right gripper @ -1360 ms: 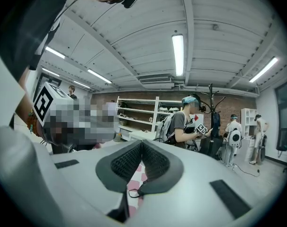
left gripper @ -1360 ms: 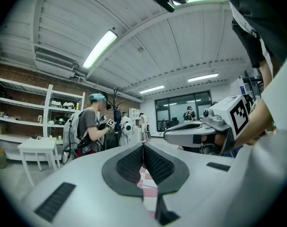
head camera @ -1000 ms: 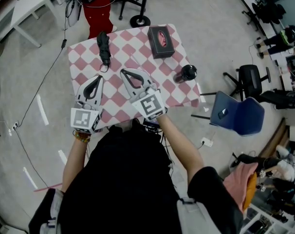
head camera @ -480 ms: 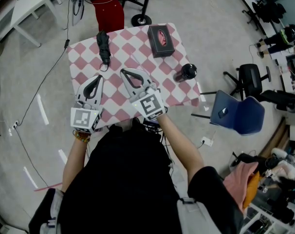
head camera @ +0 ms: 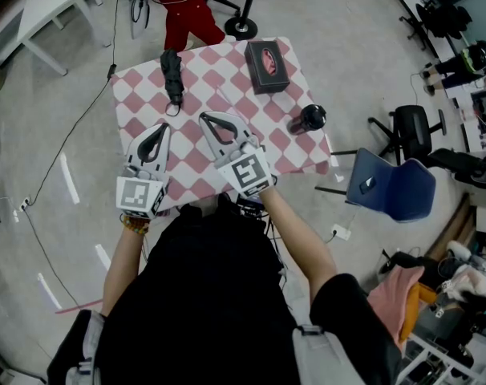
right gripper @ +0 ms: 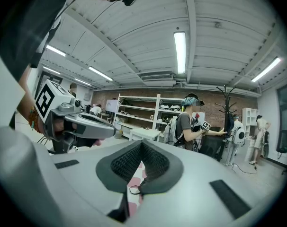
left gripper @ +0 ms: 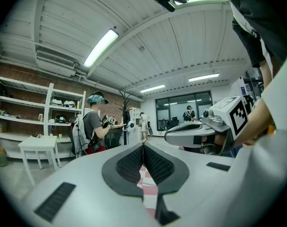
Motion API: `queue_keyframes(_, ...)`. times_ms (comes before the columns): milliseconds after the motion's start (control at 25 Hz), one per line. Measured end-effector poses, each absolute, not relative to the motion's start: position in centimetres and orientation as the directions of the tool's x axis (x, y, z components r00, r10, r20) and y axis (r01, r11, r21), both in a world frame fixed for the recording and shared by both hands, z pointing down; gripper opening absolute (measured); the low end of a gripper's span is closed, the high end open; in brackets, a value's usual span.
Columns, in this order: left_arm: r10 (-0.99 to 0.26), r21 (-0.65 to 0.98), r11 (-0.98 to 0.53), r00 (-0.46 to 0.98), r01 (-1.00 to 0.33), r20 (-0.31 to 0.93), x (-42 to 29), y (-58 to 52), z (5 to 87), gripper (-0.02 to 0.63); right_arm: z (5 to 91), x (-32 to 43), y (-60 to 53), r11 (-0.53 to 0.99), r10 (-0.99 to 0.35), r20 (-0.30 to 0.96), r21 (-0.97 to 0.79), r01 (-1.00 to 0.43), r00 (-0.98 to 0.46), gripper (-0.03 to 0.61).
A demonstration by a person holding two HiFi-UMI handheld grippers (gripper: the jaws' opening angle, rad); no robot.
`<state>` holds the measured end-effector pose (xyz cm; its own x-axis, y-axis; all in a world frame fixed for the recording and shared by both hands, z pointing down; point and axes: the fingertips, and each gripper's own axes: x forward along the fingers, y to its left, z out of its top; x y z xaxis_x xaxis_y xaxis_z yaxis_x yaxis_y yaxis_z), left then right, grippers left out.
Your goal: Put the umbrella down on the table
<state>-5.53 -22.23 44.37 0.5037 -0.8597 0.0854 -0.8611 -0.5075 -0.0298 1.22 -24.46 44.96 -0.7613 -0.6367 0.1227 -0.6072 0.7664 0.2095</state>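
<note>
The person in red trousers (head camera: 191, 22) has stepped to the right. The left claw (head camera: 159, 129) and the right claw (head camera: 205, 119) are shut tight, holding nothing. The black umbrella (head camera: 172, 76) lies on the checked table (head camera: 295, 157), ahead of both.

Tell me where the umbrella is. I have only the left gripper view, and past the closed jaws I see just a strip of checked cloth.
Observer: The folded black umbrella lies flat on the checked table, toward its far left corner, beyond the left gripper.
Operator: Is the right gripper carrying anything?
Observer: No. The right gripper has its jaws together with nothing between them.
Operator: Anything else on the table?
Observer: A black box at the far edge and a dark cup near the right edge, both apart from the umbrella.
</note>
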Motion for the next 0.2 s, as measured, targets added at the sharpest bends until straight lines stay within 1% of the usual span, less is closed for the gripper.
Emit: queue_keyframes(200, -0.861, -0.027, -0.505, 0.502, -0.862, 0.079, -6.53, -22.72, 44.21, 0.014, 45.04, 0.25, -24.92, 0.768, -0.634, 0.133, 0.216, -0.603, -0.761, 0.015)
